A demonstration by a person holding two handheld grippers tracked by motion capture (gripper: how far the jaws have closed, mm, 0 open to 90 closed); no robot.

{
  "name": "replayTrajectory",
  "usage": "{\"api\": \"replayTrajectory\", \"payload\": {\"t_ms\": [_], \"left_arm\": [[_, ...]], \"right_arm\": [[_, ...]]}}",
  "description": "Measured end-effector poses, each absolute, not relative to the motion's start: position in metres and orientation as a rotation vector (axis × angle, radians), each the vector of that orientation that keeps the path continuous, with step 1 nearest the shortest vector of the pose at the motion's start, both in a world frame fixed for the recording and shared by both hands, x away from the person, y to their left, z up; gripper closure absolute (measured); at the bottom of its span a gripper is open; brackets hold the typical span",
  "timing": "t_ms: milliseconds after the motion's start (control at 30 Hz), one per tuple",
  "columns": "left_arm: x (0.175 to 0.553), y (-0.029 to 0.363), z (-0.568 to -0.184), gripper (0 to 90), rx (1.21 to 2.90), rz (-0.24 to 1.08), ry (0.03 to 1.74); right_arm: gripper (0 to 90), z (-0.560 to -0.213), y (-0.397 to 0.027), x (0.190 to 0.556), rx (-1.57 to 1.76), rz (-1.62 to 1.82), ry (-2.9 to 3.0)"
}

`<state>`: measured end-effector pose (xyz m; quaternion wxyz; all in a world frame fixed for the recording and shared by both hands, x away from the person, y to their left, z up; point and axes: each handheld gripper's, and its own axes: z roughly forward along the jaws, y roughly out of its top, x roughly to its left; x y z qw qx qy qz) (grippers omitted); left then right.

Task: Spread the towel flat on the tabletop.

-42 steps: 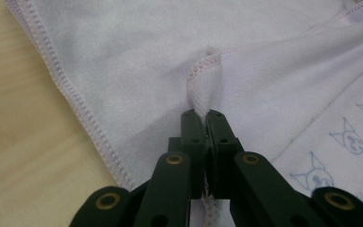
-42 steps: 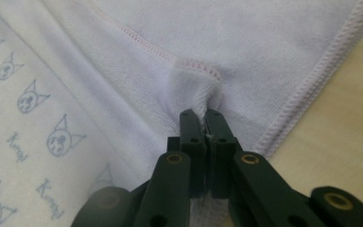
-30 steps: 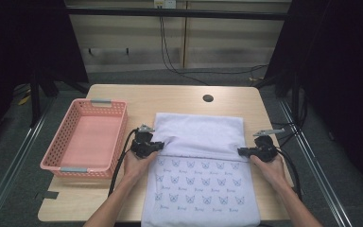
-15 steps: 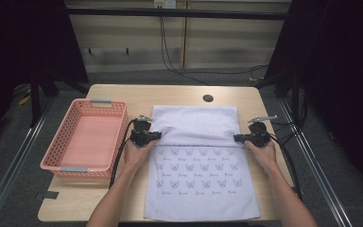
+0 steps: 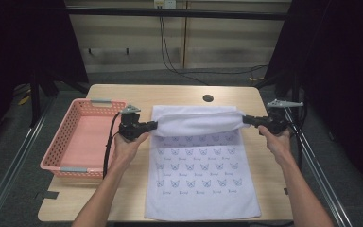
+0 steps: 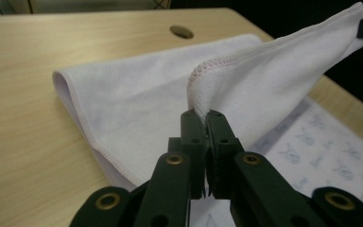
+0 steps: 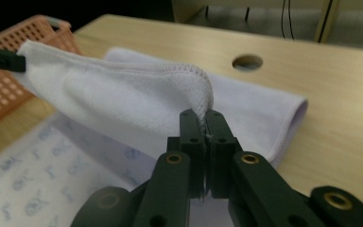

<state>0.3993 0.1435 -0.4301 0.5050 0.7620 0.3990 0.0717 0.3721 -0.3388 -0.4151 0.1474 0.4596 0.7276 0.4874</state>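
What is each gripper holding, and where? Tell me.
Both hold the white towel: the left gripper and the right gripper each pinch one corner of its folded-over stitched edge, lifted off the table.

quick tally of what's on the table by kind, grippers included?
Towels: 1, white towel with a butterfly print, far edge lifted
Baskets: 1, pink basket
Grippers: 2, left gripper and right gripper, each shut on a corner of the towel
Total: 4
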Motion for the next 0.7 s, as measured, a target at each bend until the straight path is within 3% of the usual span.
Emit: {"api": "replayTrajectory", "payload": {"t_ms": [200, 433, 700], "left_arm": [[0.381, 0.158, -0.394, 87.8, 1.842, 0.223, 0.883], [0.35, 0.17, -0.362, 87.7, 1.815, 0.251, 0.789], [0.298, 0.174, -0.365, 87.7, 1.787, 0.188, 0.72]], "right_arm": [[88.1, -0.378, -0.335, 0.36, 1.219, 1.465, 2.089], [88.1, -0.358, -0.334, 0.328, 1.123, 1.493, 2.129], [88.1, -0.353, -0.342, 0.283, 1.064, 1.564, 2.091]]}}
